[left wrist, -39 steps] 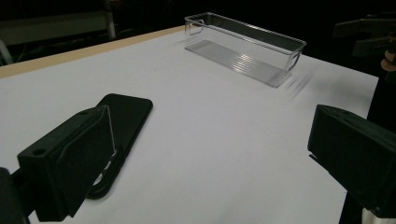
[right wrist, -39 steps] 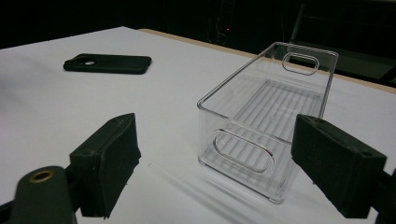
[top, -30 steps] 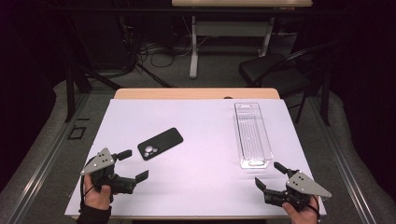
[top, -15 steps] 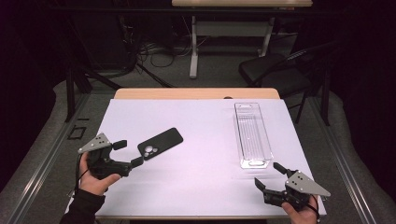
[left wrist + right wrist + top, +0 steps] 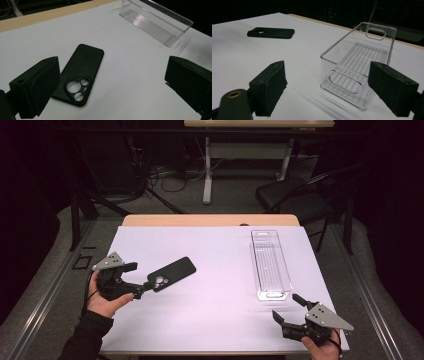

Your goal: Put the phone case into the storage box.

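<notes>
A black phone case [image 5: 172,271] lies flat on the white table cover [image 5: 215,295], camera cut-outs up at its near end. My left gripper [image 5: 142,279] is open just left of that end, its jaws standing on either side of the case's corner without touching it. In the left gripper view the case [image 5: 80,70] lies beside the left jaw, with the gripper [image 5: 112,87] spread wide. At the front right corner my right gripper [image 5: 288,308] is open and holds nothing. It faces the near end of a clear plastic bin [image 5: 270,265].
The long, empty clear bin [image 5: 357,62] stands lengthwise at the right. The case [image 5: 270,32] shows far left in the right gripper view. A bare wooden strip [image 5: 210,220] edges the table's back. A chair [image 5: 295,200] and floor cables lie beyond.
My left gripper has moved away from the front edge, forward and right, up to the near end of the phone case. The right gripper, the case and the bin have stayed put.
</notes>
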### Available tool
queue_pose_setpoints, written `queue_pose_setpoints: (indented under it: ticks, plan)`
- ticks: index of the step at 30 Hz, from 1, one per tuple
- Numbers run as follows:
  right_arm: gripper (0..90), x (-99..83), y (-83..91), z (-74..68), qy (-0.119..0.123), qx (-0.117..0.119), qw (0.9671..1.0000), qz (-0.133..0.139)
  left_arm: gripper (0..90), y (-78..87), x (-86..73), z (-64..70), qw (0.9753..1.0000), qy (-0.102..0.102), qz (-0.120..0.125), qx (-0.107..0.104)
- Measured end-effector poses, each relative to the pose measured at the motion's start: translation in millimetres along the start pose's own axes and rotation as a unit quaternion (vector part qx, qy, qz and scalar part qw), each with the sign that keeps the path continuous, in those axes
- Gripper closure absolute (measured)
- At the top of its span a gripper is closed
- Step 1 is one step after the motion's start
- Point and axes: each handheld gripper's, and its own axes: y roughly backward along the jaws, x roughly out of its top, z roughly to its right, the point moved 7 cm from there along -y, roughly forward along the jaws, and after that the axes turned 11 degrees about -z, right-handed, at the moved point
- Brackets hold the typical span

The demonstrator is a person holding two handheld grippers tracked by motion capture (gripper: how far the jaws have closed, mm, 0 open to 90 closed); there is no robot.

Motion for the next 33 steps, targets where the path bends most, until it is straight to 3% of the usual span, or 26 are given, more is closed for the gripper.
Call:
queue_pose_setpoints:
  ticks: [14, 21, 33]
  plan:
    - [14.4, -0.5, 0.2, 1.6, -0.002, 0.001, 1.0000, -0.003, 0.6, -12.3, 34.8, -4.2, 0.9985, -0.024, -0.049, 0.010]
    - [14.4, -0.7, -0.5, 1.7, 0.000, 0.002, 1.0000, -0.004, 0.6, -24.9, 49.7, -8.4, 0.9957, -0.034, -0.085, 0.011]
    - [14.4, -0.4, 0.0, 1.9, 0.000, 0.001, 1.0000, -0.003, 0.6, -42.1, 58.1, -20.8, 0.9909, -0.033, -0.130, 0.011]
